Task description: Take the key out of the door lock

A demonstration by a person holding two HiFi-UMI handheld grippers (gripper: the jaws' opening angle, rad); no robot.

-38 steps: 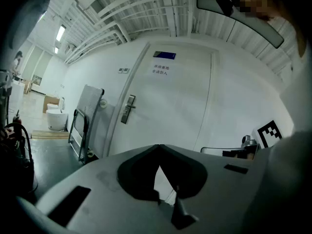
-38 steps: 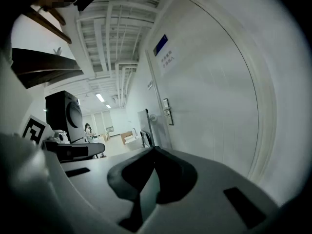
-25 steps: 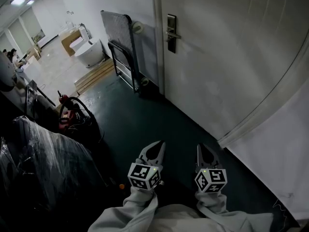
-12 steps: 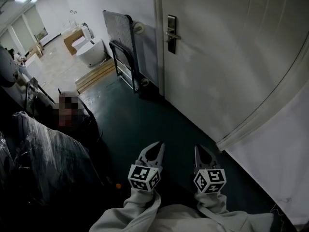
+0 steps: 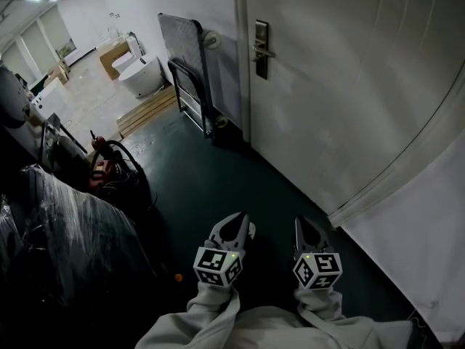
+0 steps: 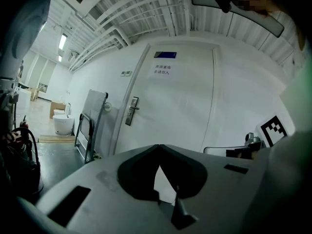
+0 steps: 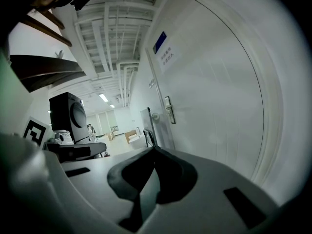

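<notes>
The white door is closed, well ahead of me across the dark floor. Its metal lock plate with a lever handle sits near the door's left edge and also shows in the left gripper view and the right gripper view. It is too small to make out a key in it. My left gripper and right gripper are held side by side low in the head view, far short of the door. Both have their jaws closed tip to tip with nothing between them.
A folded hand trolley leans on the wall left of the door. Beyond it are a white sanitary fixture and wooden planks. At left are a red item with black hose and plastic-wrapped goods. White sheeting hangs at right.
</notes>
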